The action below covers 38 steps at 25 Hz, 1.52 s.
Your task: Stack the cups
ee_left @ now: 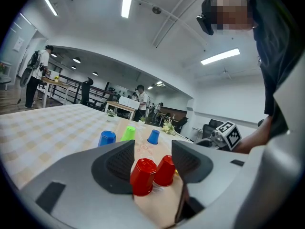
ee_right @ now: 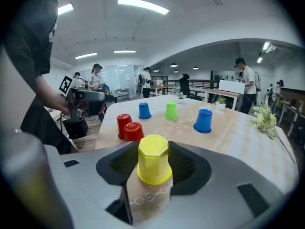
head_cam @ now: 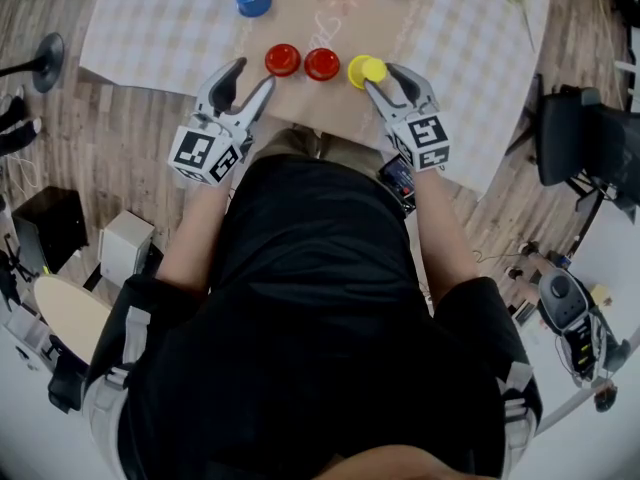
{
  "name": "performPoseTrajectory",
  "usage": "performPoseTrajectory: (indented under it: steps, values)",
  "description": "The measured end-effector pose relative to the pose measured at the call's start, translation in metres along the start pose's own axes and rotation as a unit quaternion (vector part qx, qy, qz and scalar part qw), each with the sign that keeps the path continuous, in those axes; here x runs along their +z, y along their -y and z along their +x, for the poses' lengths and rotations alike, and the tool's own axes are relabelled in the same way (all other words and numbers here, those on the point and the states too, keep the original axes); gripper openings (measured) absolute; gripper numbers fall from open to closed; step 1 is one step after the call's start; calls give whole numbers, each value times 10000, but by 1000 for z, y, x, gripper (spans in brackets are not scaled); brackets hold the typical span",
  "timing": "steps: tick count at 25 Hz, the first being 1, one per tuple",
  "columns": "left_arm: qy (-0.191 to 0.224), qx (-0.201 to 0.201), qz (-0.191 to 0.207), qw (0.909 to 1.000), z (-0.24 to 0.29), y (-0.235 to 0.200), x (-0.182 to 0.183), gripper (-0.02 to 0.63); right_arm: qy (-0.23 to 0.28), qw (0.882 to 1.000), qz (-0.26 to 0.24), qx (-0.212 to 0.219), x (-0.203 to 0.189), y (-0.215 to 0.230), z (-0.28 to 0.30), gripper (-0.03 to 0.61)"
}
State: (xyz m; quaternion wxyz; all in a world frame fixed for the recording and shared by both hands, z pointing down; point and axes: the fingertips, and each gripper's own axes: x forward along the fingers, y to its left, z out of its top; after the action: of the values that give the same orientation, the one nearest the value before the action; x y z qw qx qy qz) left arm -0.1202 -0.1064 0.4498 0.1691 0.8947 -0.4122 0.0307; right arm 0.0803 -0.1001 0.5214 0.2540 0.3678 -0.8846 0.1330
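Between jaws of right gripper (ee_right: 152,152), inverted yellow cup (ee_right: 153,160); clamped both sides

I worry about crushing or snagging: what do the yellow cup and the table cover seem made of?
The yellow cup looks like rigid plastic: smooth, faintly shiny, with crisp moulded facets. The table cover seems matte checked cloth or vinyl. It shows no glare, and which of the two I cannot tell.
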Motion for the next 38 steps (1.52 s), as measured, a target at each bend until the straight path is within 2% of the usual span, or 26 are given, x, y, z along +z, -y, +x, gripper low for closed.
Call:
performPoseTrajectory:
  steps: [8,14,16,19,22,26,29,33,38]
  values:
    - [-38,93,-33,9999,-13,-2,-6,225,-165,9994,-288,96,-6,-9,15,209]
    - [6,159,-55,9999,-15,-8,-6,225,-212,9992,-314,83,-9,-8,16,213]
    - [4,175,-90,9998,-14,-11,-7,225,-17,9997,-229,31,0,-7,13,231]
    - [-8,163,-94,9998,-10,-16,-4,227,636,9979,83,-116,30,1,-4,247]
    - [43,284,66,9996,-2,-37,8,230,1211,9911,461,-289,61,24,-20,244]
    - [137,496,363,9980,16,-71,33,236,1554,9845,597,-553,80,59,-33,238]
    - [-25,522,668,9964,36,-93,39,243,1665,9807,740,-708,84,77,-37,235]
    - [-348,513,843,9945,66,-119,37,260,1732,9749,1060,-908,76,94,-41,225]
    - [-950,435,962,9899,103,-134,11,267,1740,9701,1255,-1134,66,112,-46,218]
